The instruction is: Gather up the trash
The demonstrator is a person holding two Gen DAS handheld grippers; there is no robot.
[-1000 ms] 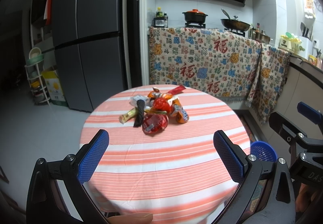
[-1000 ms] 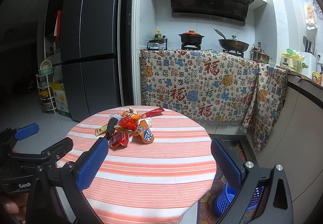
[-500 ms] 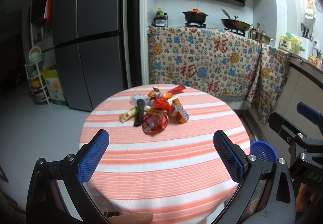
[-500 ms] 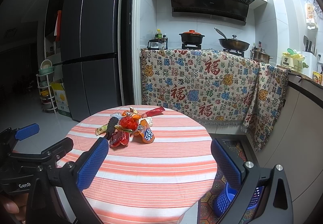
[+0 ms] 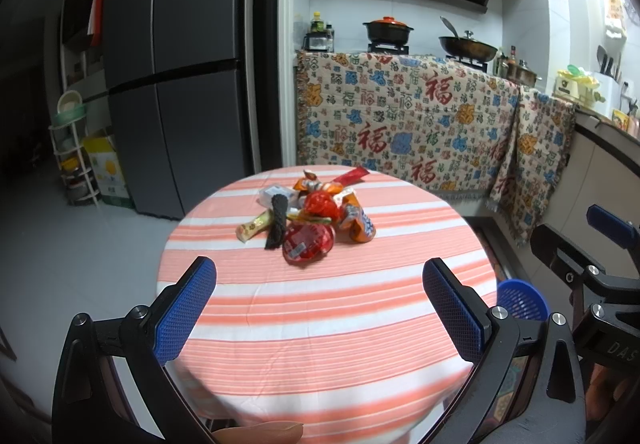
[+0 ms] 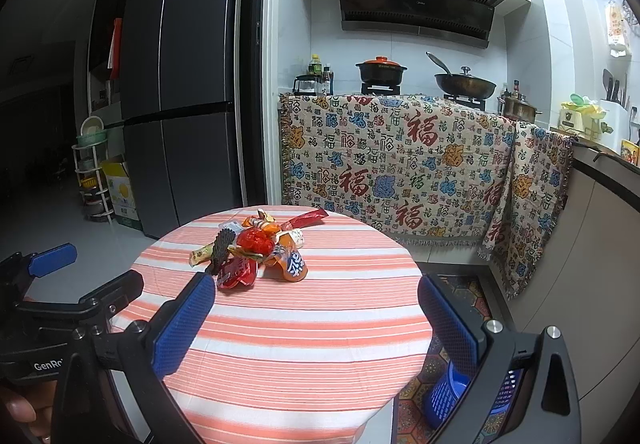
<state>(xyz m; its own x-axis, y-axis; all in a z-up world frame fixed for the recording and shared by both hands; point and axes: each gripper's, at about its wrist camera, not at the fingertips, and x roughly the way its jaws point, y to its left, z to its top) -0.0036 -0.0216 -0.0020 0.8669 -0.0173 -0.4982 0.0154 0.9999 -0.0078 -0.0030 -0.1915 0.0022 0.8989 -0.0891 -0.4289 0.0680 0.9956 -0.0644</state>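
Round surface (image 5: 320, 324) under an orange-and-white striped cloth; one heap of snack wrappers (image 5: 308, 220) lies past its middle toward the far edge, pieces overlapping and touching: a red crinkled bag (image 5: 308, 242) at the near side of the heap, a black strip (image 5: 277, 222) and a yellow bar wrapper (image 5: 254, 226) at its left, an orange packet (image 5: 360, 224) at its right, a red sachet (image 5: 352, 175) nearest the far edge. Left gripper (image 5: 320, 308): jaws spread wide, nothing held, poised over the near edge, well apart from the heap. Right gripper (image 6: 316, 324): likewise wide and empty, at the near right edge. Blue mesh trash basket (image 5: 518, 300) stands on the floor just off the right edge of the surface. Hazards, as judged: the wrappers are light and slick, so a pinch on one may drag or scatter its neighbours, and the red sachet could slide off the far edge; a low approach could snag and pull the cloth. Room: the whole near half of the surface is bare for approach; the two grippers sit near each other at the right, so reaches toward the basket could cross.
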